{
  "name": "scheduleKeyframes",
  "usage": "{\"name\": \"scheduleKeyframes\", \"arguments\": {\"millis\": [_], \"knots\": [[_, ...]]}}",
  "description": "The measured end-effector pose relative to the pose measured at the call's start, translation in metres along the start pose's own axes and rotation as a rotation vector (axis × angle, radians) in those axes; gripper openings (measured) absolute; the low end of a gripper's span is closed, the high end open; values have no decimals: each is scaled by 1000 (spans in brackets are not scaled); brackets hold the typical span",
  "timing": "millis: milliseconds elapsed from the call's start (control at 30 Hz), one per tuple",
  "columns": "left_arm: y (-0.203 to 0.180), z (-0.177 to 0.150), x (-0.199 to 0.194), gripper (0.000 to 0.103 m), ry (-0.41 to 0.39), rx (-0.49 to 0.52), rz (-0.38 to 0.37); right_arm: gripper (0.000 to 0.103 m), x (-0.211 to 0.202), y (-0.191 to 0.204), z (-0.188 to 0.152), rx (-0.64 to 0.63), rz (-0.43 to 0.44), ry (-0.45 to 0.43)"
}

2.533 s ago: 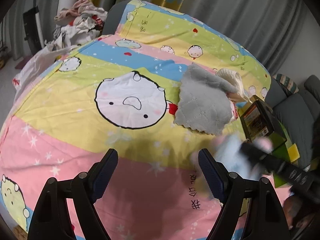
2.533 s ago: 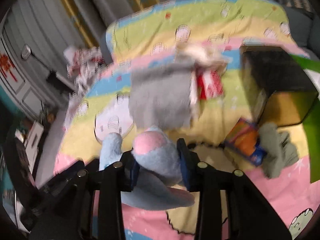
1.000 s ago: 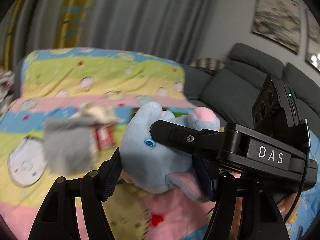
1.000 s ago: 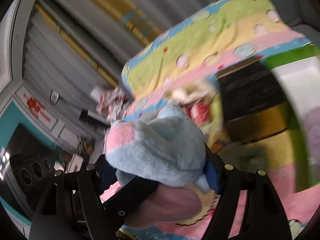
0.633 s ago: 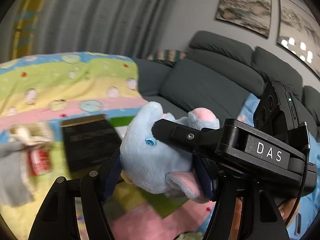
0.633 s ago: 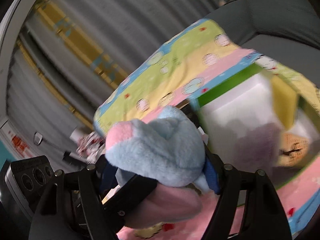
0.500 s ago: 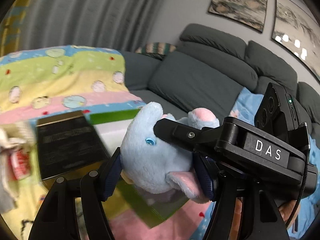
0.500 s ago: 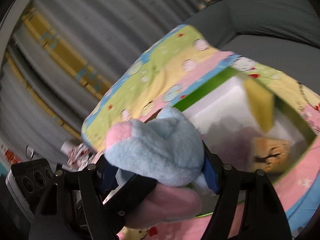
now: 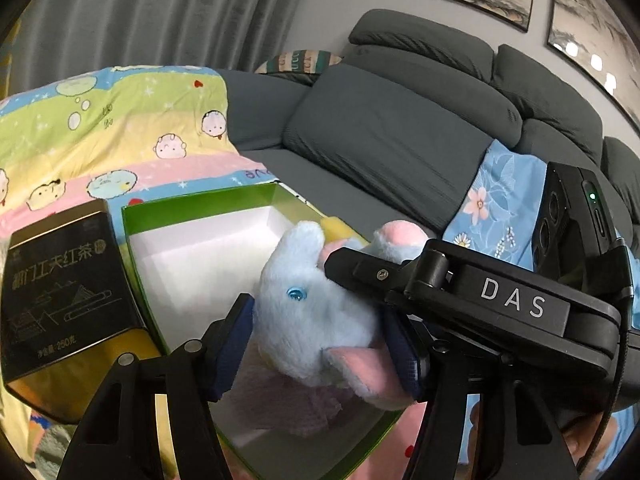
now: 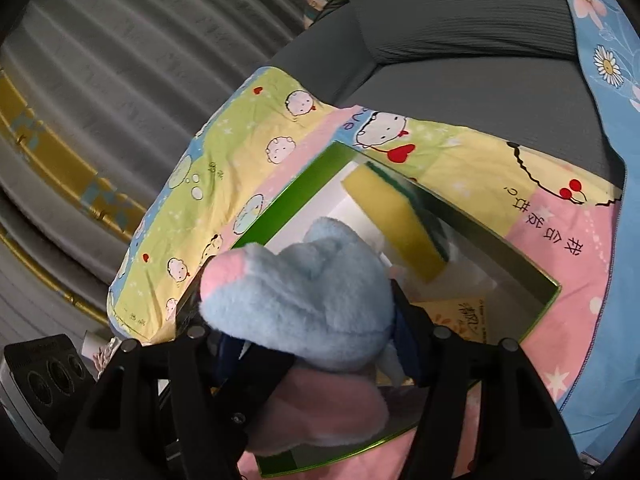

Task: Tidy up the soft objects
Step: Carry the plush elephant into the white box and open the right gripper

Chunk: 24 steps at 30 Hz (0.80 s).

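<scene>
- Both grippers pinch the blue plush toy (image 9: 316, 320) at once: left gripper (image 9: 326, 338) pads squeeze its head from both sides, right gripper (image 10: 316, 344) clamps its body. Jaws on both have just been closing, w/ the toy between them.
- Toy hangs over the green box (image 9: 200, 210), low above its white inside, not yet resting on the floor of it as far as I can tell.
- Already in box: yellow sponge (image 10: 390, 224) leaning at the far wall, a pink fuzzy cloth (image 9: 280, 400) under the toy.
- Black tea tin (image 9: 64, 284) stands just beside the box on the cartoon bedsheet (image 9: 120, 120); grey sofa (image 9: 400, 132) behind.
- Step, imo: drop-off of toy into box. Next calls for lowering onto the cloth, then spreading both jaws & backing out w/o dragging the plush.
</scene>
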<state>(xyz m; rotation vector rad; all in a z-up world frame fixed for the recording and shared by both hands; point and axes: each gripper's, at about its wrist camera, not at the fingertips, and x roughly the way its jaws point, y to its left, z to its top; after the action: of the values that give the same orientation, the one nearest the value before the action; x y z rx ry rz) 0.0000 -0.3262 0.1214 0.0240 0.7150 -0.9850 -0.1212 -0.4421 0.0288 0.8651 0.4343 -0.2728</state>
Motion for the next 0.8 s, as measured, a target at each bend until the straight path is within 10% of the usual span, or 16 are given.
{"name": "scheduleKeyframes", "arguments": {"millis": [800], "knots": [[25,-4,-46,81,12,-148,69,88,-38,20,-3,-115,-159,-144]]}}
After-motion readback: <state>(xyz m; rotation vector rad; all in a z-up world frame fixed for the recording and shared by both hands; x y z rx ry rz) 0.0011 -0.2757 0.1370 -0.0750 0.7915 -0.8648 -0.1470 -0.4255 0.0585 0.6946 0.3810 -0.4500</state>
